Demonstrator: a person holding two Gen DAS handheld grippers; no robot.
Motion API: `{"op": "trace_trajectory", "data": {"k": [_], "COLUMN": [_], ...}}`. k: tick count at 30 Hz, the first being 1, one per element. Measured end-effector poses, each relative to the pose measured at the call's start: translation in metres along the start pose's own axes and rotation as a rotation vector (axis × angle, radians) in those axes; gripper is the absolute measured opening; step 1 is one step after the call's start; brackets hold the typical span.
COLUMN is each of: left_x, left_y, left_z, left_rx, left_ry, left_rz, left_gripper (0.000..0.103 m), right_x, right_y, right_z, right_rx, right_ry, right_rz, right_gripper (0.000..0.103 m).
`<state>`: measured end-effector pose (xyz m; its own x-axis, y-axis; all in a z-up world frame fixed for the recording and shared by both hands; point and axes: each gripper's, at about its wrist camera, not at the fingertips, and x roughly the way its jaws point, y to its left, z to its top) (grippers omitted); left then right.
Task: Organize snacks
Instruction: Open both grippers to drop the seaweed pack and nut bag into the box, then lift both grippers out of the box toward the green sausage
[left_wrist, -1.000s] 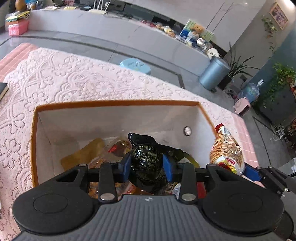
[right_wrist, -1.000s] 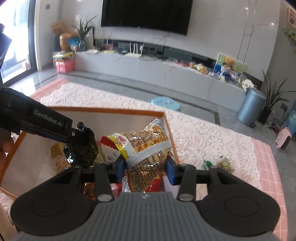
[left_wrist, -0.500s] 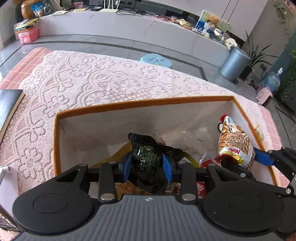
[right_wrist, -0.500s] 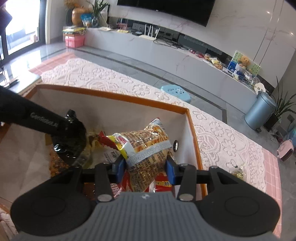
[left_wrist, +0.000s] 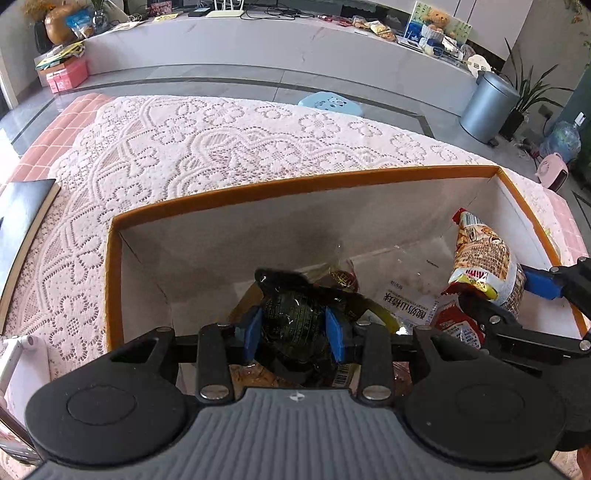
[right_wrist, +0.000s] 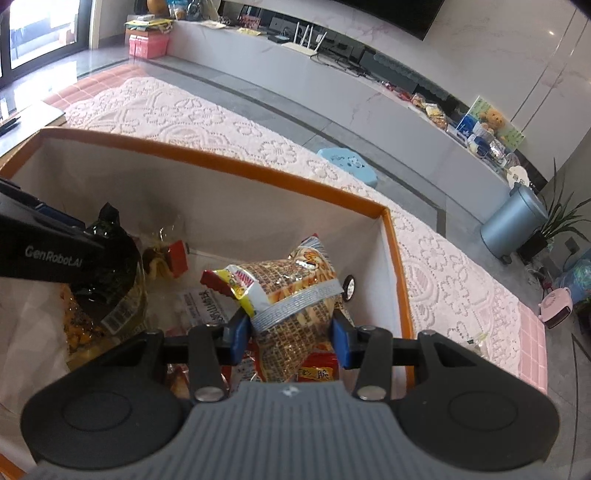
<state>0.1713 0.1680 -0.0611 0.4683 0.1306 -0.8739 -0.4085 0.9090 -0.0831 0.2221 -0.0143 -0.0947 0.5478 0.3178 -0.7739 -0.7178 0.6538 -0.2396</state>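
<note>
An orange-rimmed box (left_wrist: 229, 192) with white walls stands on the lace-covered table; it also shows in the right wrist view (right_wrist: 229, 170). My left gripper (left_wrist: 294, 332) is shut on a dark green-black snack packet (left_wrist: 291, 317) and holds it low inside the box, left of centre. My right gripper (right_wrist: 291, 339) is shut on a brown-and-yellow noodle snack bag (right_wrist: 295, 295) inside the box near its right wall; this bag also shows in the left wrist view (left_wrist: 484, 266). Several other packets lie on the box floor under both grippers.
A dark book (left_wrist: 22, 218) lies at the table's left edge. Small wrapped sweets (right_wrist: 476, 338) lie on the lace cloth (left_wrist: 221, 147) right of the box. A blue stool (right_wrist: 349, 162) and a grey bin (right_wrist: 513, 225) stand on the floor beyond the table.
Both grippers have moved down and forward into the box with their packets still held. The noodle bag went from above the right rim to inside the box.
</note>
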Motion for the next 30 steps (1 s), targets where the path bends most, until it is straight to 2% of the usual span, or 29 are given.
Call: {"op": "trace_trajectory", "data": {"k": [5, 10, 20, 22, 30], "left_x": [-0.005, -0.010, -0.029, -0.034, -0.047], "left_y": [0.001, 0.001, -0.005, -0.006, -0.014], "left_z": [-0.001, -0.004, -0.011, -0.012, -0.014], "left_rx": [0.003, 0.019, 0.038, 0.037, 0.038], "left_ry": [-0.025, -0.063, -0.152, -0.171, -0.209], "left_rz": [0.004, -0.010, -0.041, -0.053, -0.072], "left_gripper": [0.052, 0.070, 0.079, 0.082, 0.086], "right_x": [0.006, 0.009, 0.001, -0.005, -0.033], "right_y": [0.001, 0.001, -0.004, -0.005, -0.008], "right_z": [0.000, 0.000, -0.001, -0.001, -0.002], "right_rx": [-0.004, 0.003, 0.027, 0.037, 0.063], "right_ry": [0.017, 0.025, 0.018, 0.006, -0.053], "right_rz": [0.003, 0.006, -0.004, 0.003, 0.005], "right_gripper": [0.044, 0.044, 0.052, 0.060, 0.075]}}
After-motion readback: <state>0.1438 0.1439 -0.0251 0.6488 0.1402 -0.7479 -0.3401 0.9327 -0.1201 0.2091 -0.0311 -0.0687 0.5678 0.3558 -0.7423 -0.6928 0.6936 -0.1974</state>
